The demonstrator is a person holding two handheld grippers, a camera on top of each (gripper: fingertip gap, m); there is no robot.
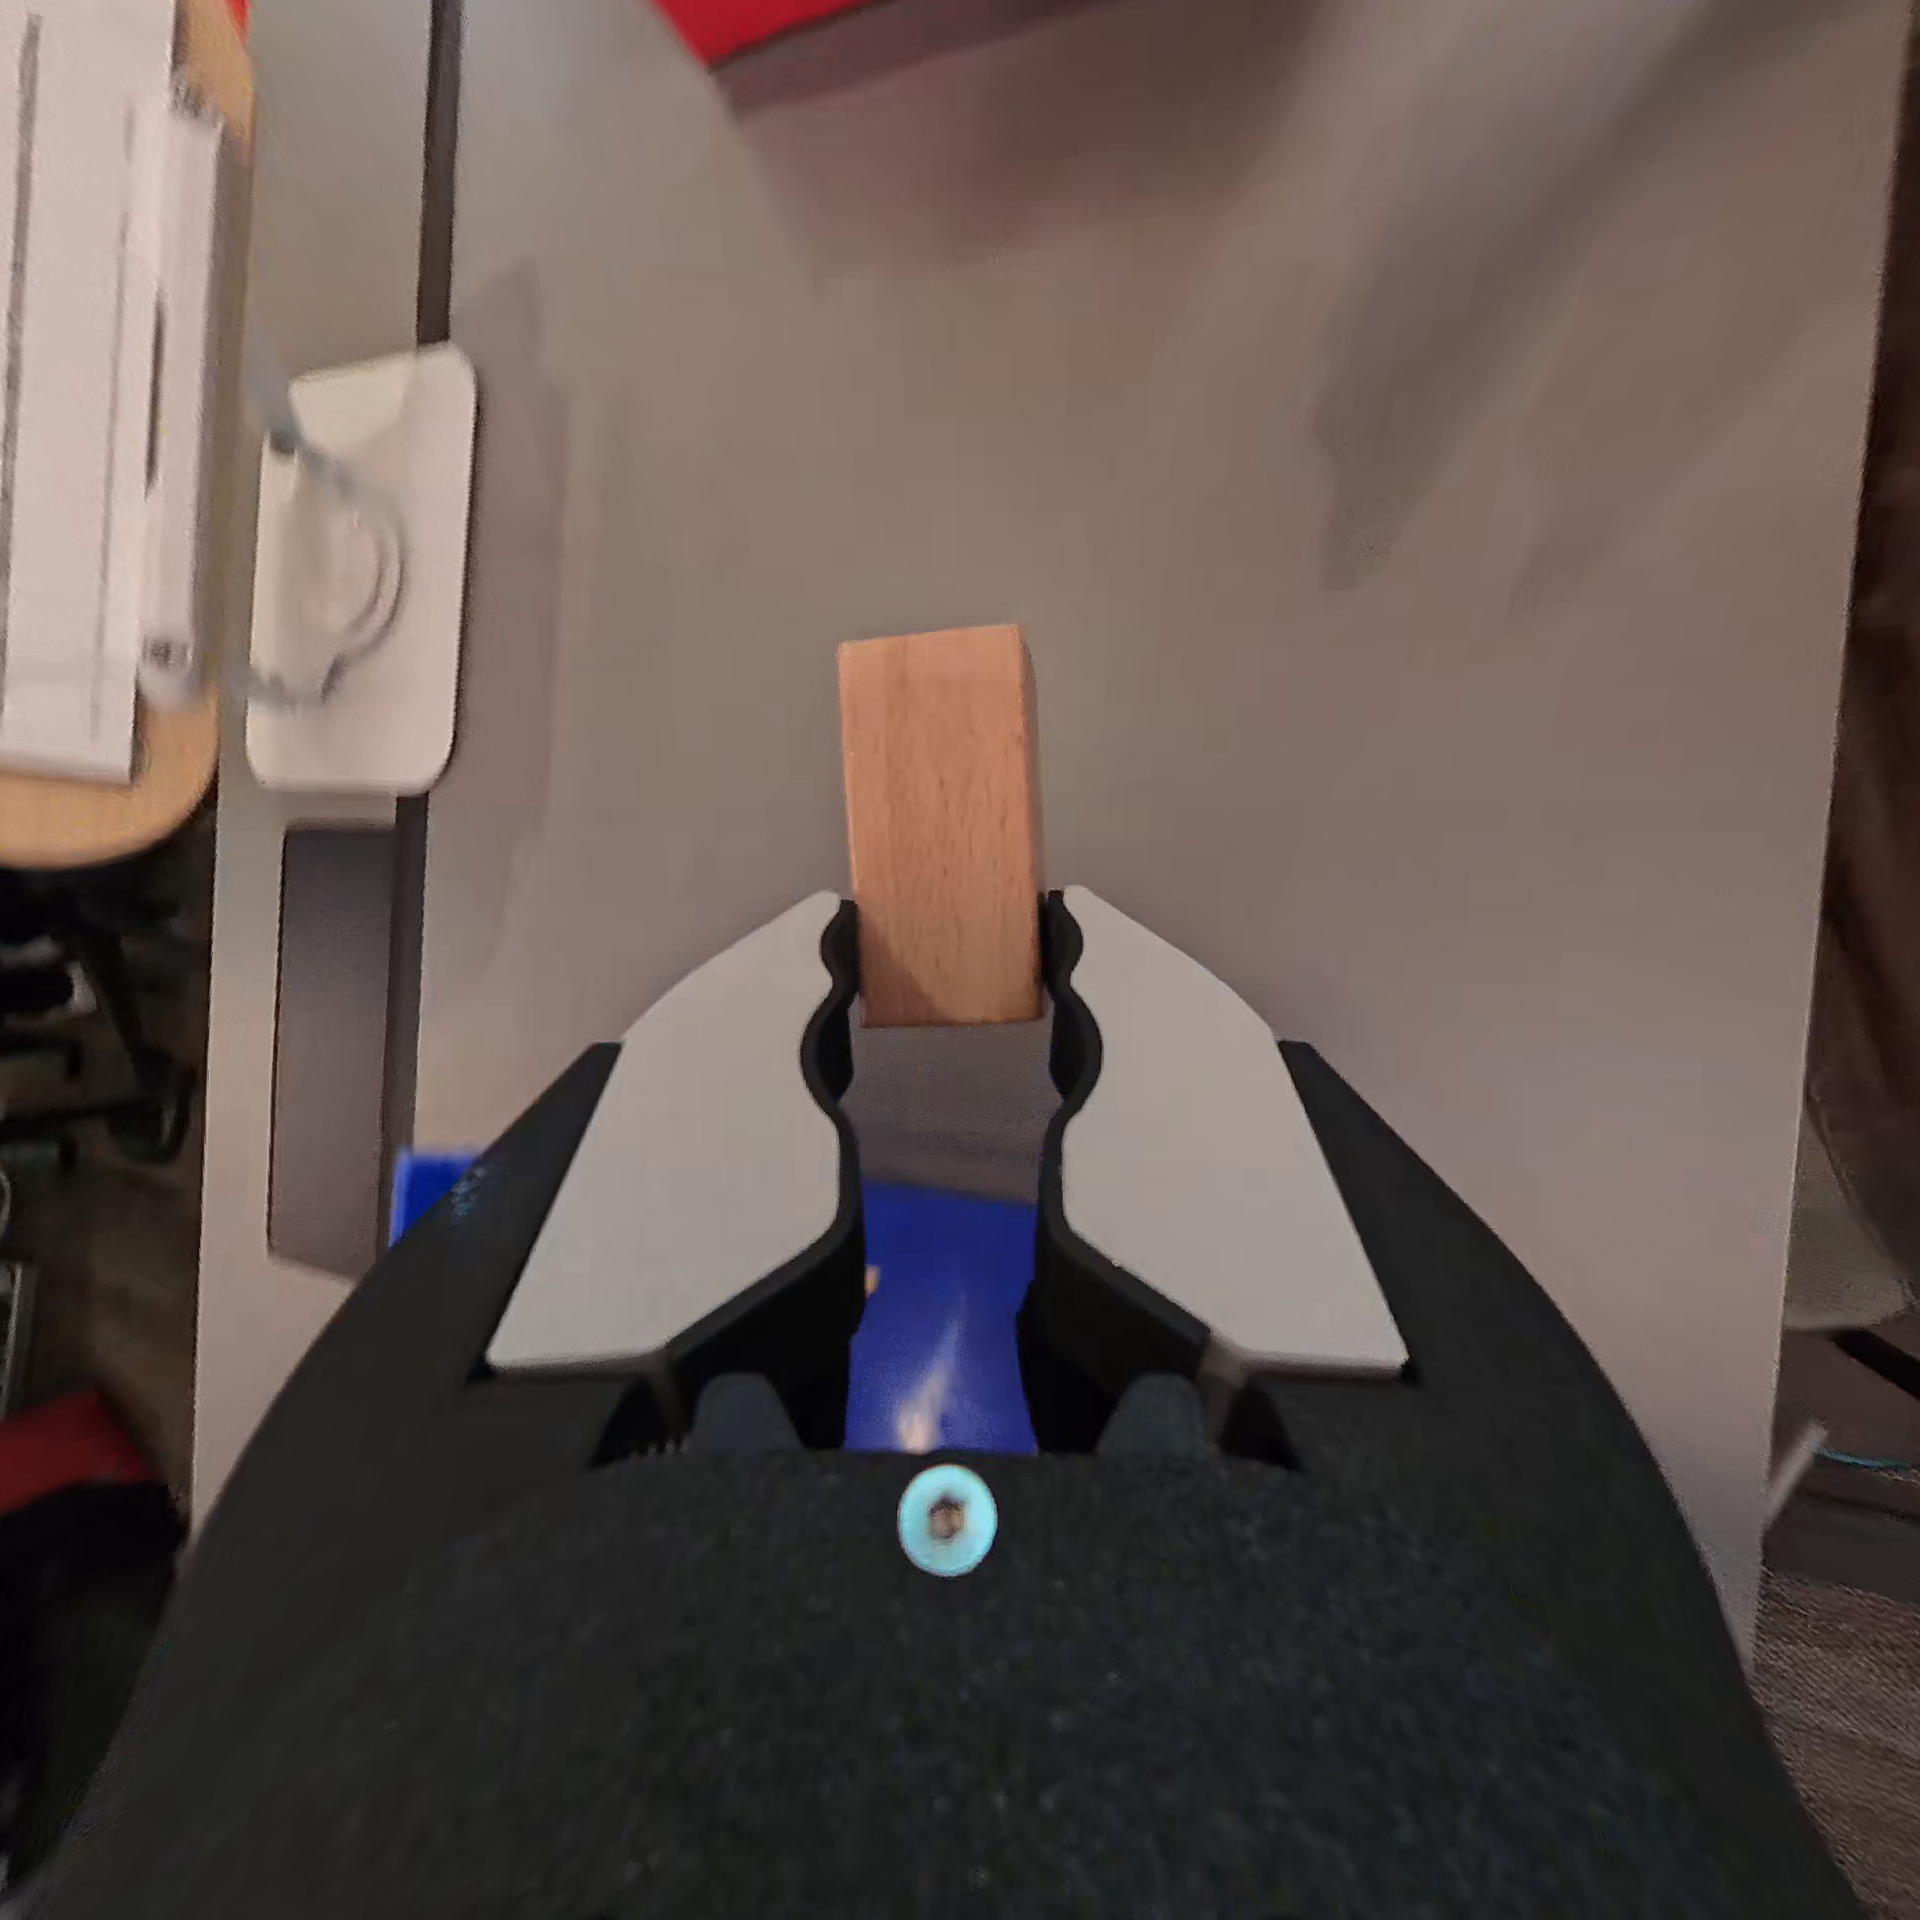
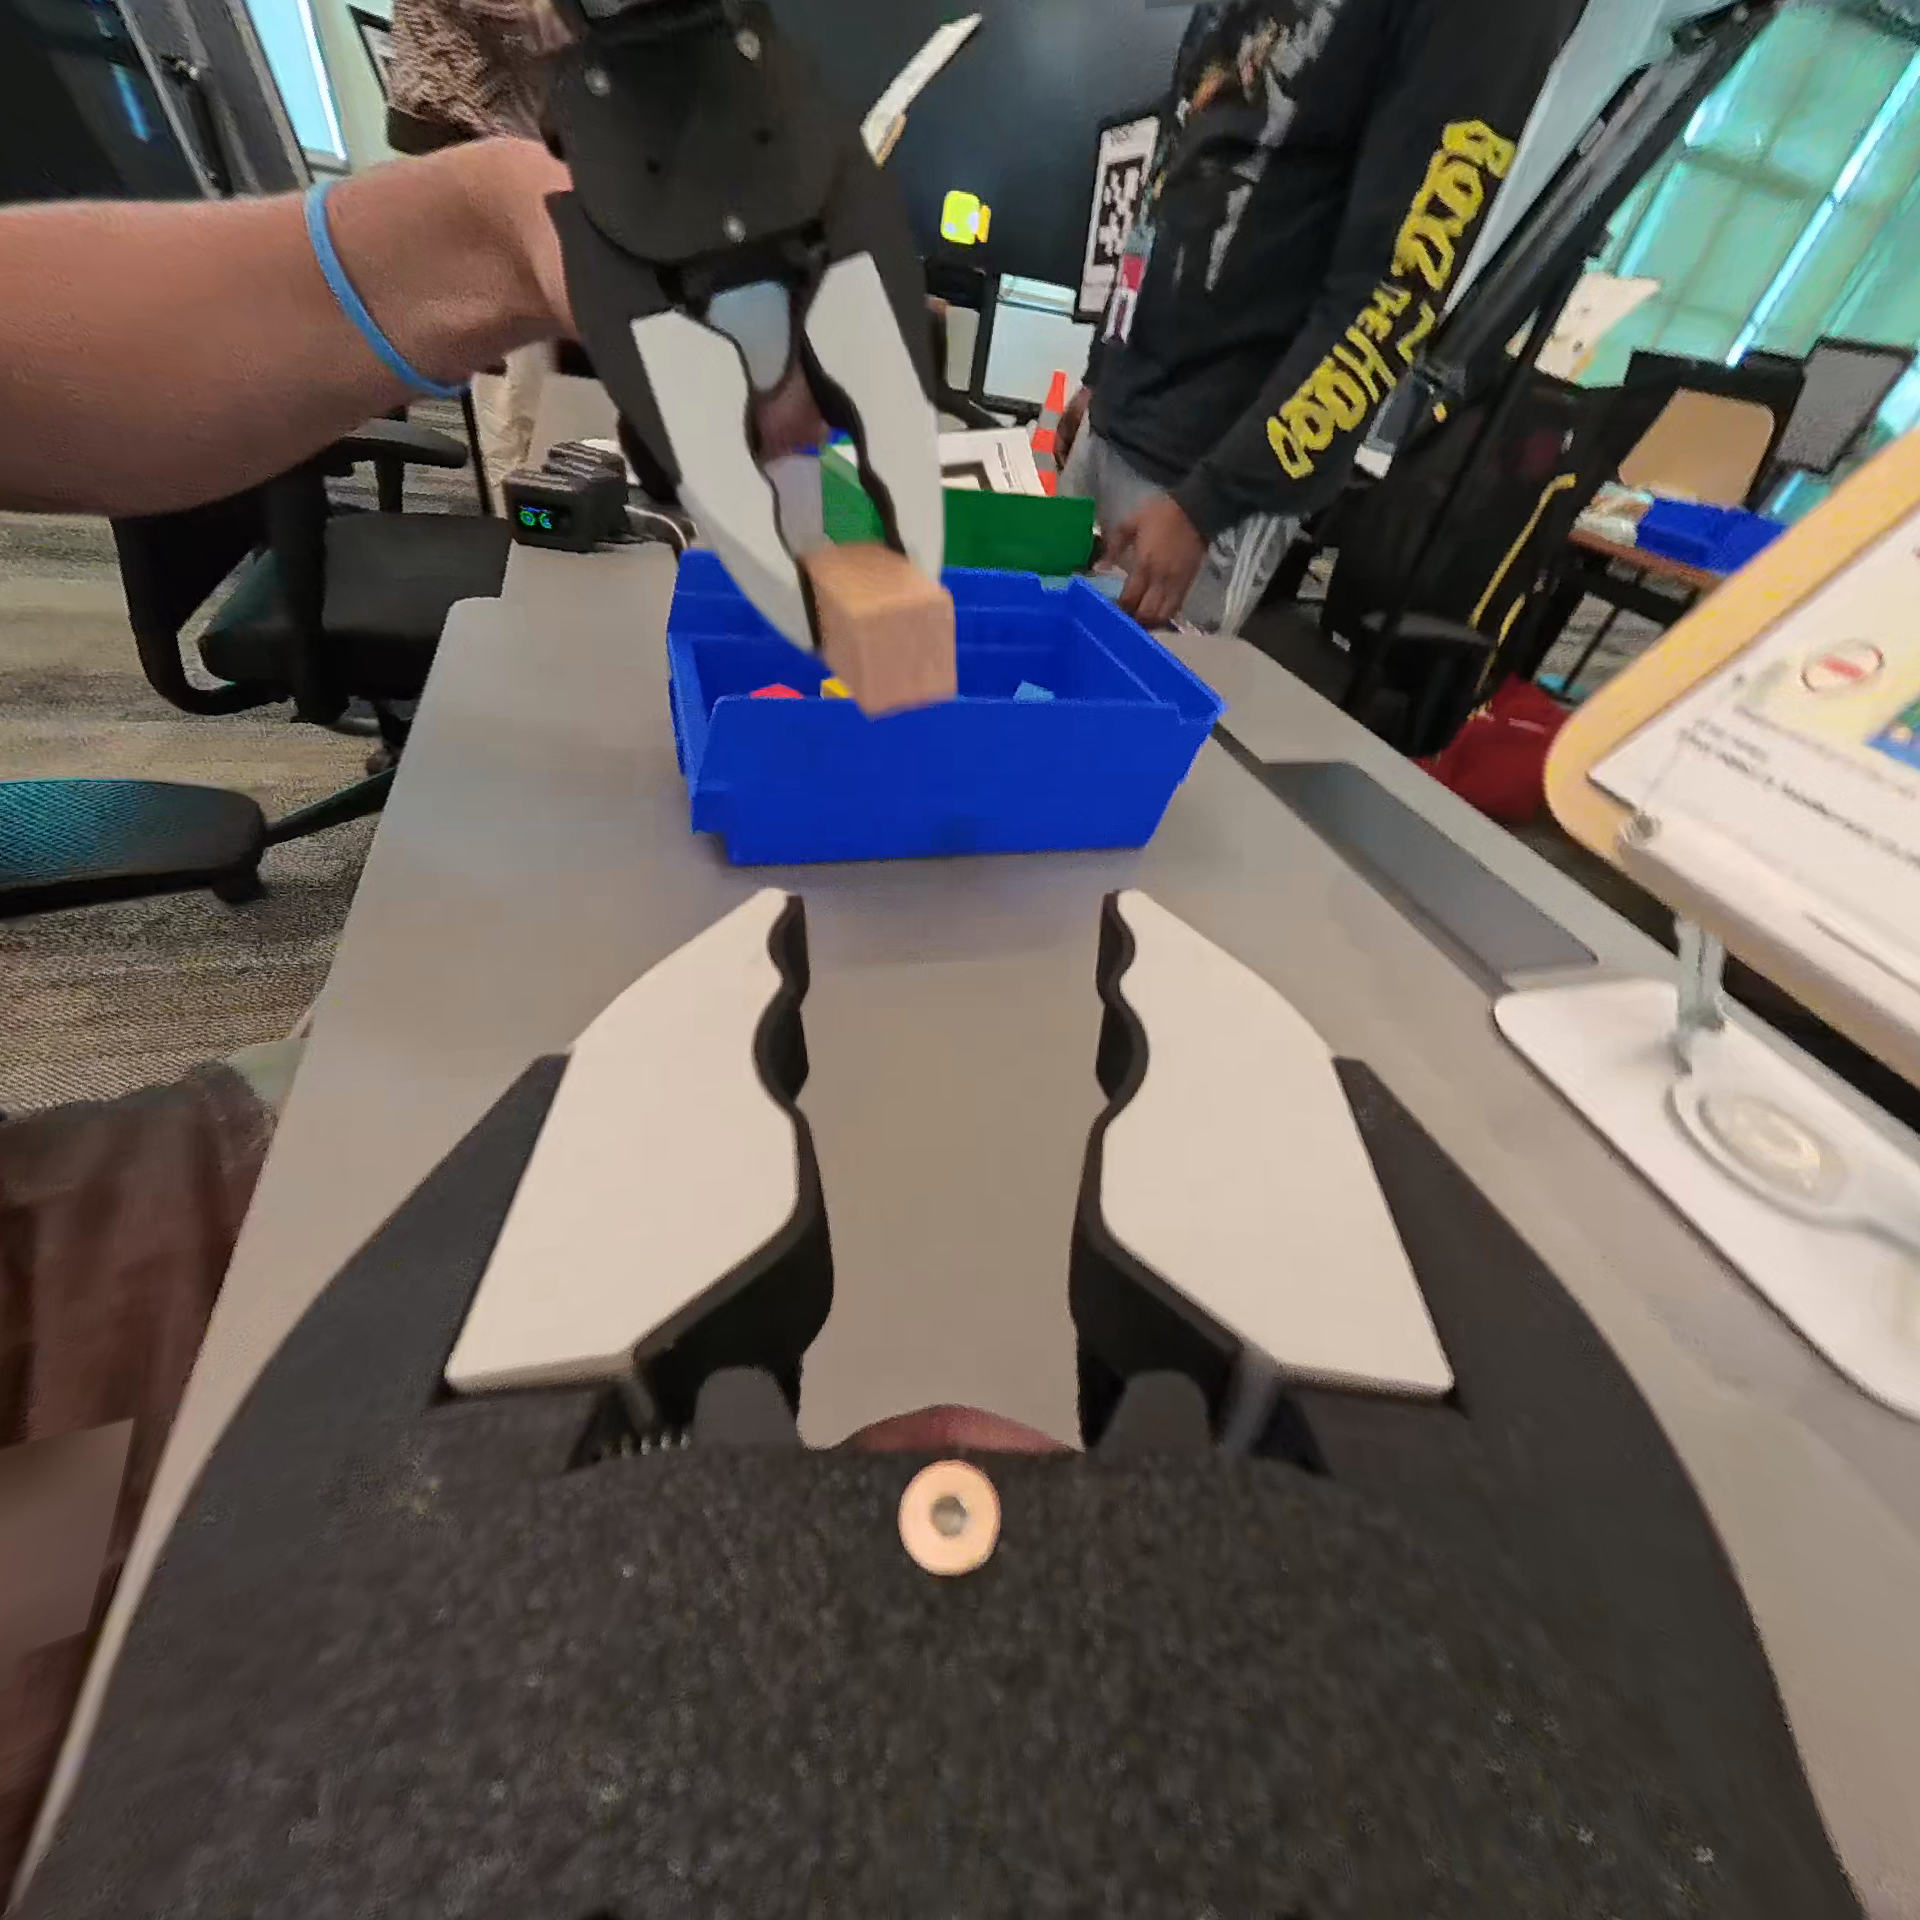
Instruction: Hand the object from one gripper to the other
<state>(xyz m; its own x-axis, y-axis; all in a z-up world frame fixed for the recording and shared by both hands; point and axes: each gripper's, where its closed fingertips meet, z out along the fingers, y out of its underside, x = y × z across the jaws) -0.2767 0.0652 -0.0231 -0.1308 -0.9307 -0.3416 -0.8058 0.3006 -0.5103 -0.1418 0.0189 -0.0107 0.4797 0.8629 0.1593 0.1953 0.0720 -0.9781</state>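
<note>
We've got the wooden block [image 1: 940, 831] pinched at its lower end between the tips of the left tool [image 1: 948, 951], standing up dead centre in the left wrist view. In the right wrist view it hangs upper centre over the blue bin [image 2: 935, 774], which sits on the grey worktop [image 2: 540, 831]. Our right tool [image 2: 951, 961] is spread wide, holding nothing, low in the frame, well short of the block.

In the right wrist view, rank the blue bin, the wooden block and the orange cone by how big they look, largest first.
1. Blue bin
2. Wooden block, held above the bin and nearer the camera, so it looks larger than it is
3. Orange cone, far behind, so its small look is partly distance
</note>
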